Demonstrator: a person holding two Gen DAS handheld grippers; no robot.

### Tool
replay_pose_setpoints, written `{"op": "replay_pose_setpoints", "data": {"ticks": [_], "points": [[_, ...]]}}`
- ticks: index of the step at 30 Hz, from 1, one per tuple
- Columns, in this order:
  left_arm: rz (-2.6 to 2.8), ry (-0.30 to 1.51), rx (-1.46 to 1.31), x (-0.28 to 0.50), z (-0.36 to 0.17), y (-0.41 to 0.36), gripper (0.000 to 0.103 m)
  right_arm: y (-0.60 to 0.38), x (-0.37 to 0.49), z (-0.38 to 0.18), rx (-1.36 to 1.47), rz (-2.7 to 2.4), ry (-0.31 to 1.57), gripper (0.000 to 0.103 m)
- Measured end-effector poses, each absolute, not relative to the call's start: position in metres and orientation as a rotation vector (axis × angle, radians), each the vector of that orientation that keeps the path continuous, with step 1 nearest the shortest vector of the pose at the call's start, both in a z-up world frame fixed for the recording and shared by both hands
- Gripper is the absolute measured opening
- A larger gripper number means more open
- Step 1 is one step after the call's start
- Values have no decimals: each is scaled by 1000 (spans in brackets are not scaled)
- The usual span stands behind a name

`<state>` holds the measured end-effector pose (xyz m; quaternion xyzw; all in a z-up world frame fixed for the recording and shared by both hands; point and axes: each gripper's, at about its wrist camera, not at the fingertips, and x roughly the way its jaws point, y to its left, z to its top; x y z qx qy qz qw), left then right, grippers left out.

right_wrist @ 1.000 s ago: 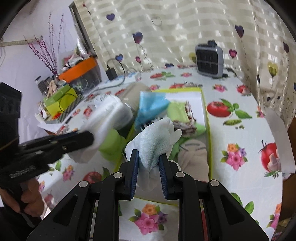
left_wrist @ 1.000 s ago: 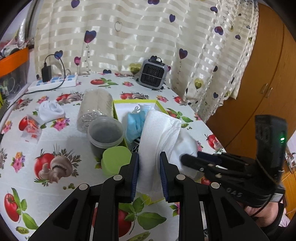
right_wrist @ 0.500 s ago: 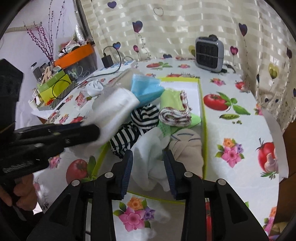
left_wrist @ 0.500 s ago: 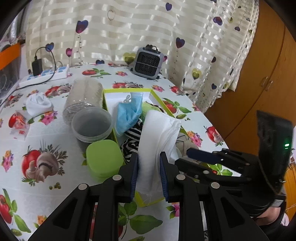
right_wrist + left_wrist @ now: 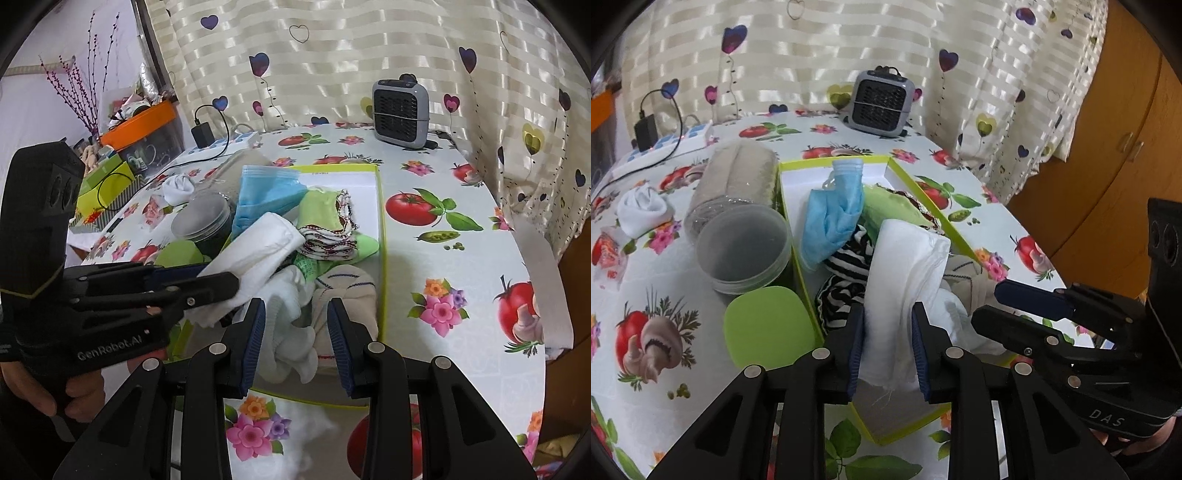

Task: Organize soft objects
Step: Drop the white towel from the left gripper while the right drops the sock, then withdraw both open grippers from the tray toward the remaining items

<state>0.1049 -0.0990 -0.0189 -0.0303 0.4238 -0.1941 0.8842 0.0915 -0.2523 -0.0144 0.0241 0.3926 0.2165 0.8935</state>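
A yellow-green box (image 5: 923, 192) (image 5: 380, 221) on the flowered tablecloth holds a blue face mask (image 5: 831, 218), a striped sock (image 5: 846, 269), a green cloth (image 5: 321, 206) and a beige sock (image 5: 347, 291). My left gripper (image 5: 888, 347) (image 5: 221, 280) holds a folded white cloth (image 5: 905, 266) (image 5: 258, 243) upright over the box's near end; its jaws are opening, with the cloth still touching both pads. My right gripper (image 5: 295, 332) (image 5: 988, 304) stands open just over a crumpled white sock (image 5: 291, 325) that lies loose in the box.
Left of the box stand a clear plastic tub (image 5: 742, 247), a green lid (image 5: 768, 332) and a beige roll (image 5: 738, 177). A white sock (image 5: 641, 210) lies further left. A small heater (image 5: 881, 99) and a power strip (image 5: 665, 144) sit at the back. The table edge curves close on the right.
The right gripper let go of the white sock, which dropped into the box, and its jaws spread. The left gripper carried the white cloth forward and down over the box.
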Motion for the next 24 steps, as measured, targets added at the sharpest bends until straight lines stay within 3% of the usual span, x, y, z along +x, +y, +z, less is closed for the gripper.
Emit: {"op": "replay_pose_setpoints", "data": {"ticks": [7, 24], "points": [[-399, 850, -46, 98, -11, -98, 32, -252, 90, -13, 49, 449, 799, 36], [-404, 800, -57, 83, 6, -90, 34, -249, 81, -2, 37, 445, 768, 36]]}}
